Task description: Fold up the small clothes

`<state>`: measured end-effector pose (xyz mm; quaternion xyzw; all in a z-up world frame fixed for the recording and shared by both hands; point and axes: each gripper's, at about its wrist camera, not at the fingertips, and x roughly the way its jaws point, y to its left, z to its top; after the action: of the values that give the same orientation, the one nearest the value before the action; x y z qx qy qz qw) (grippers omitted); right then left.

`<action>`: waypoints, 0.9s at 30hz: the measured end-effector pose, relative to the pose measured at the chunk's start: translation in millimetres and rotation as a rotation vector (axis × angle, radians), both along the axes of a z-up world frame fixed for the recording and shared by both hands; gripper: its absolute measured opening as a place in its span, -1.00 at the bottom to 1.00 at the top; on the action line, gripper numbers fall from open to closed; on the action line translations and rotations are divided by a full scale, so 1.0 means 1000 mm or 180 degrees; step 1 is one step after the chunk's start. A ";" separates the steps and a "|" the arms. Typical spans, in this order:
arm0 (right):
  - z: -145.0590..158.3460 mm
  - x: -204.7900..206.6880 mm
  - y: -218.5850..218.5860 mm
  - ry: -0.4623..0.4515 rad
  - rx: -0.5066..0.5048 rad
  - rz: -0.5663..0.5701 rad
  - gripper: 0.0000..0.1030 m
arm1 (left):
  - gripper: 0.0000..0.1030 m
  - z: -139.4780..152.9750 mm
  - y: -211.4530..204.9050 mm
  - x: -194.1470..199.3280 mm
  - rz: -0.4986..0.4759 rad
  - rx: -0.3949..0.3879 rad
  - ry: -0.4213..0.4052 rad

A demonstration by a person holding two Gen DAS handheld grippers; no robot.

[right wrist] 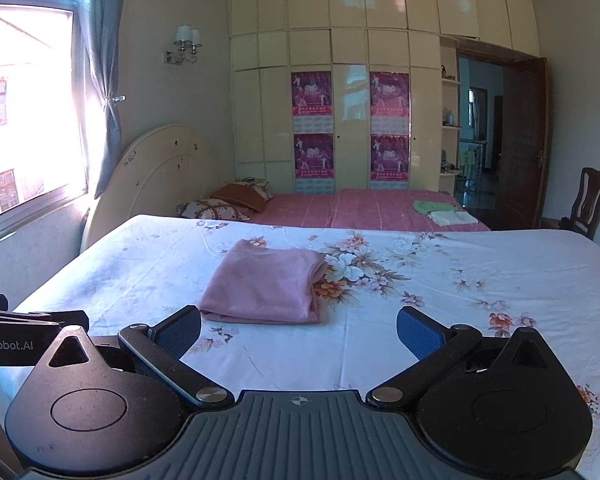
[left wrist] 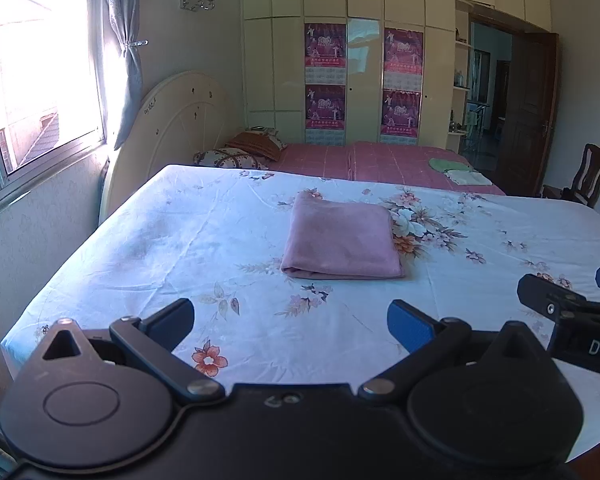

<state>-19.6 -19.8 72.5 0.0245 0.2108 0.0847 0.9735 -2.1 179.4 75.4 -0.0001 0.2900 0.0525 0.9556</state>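
A pink garment (left wrist: 342,240) lies folded into a flat rectangle on the white floral sheet (left wrist: 180,248); it also shows in the right wrist view (right wrist: 266,284). My left gripper (left wrist: 290,322) is open and empty, held back from the garment above the sheet's near part. My right gripper (right wrist: 298,330) is open and empty, just short of the garment's near edge. The right gripper's fingers (left wrist: 540,292) show at the right edge of the left wrist view. Part of the left gripper (right wrist: 28,332) shows at the left edge of the right wrist view.
Behind the sheet stands a bed with a pink cover (left wrist: 380,160), pillows (left wrist: 236,156) and folded green and white cloths (left wrist: 456,170). A window (left wrist: 32,80) and wall are on the left. A wooden chair (left wrist: 588,176) and an open door (left wrist: 532,112) are on the right.
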 end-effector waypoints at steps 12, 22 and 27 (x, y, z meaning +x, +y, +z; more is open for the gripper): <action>-0.002 0.005 0.000 0.0024 -0.0007 0.0013 0.99 | 0.99 0.000 0.000 0.001 -0.0002 0.0000 0.0004; -0.003 0.006 -0.002 0.0022 -0.0018 0.0013 0.99 | 0.99 0.000 0.000 0.001 -0.0005 -0.0001 0.0008; -0.005 0.007 -0.001 0.0016 -0.0024 0.0020 0.99 | 0.99 0.000 0.000 0.001 -0.0005 -0.0004 0.0009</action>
<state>-12.3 -20.6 67.9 0.0203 0.2136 0.0869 0.9728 -0.7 178.9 75.6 -0.0004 0.2913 0.0516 0.9552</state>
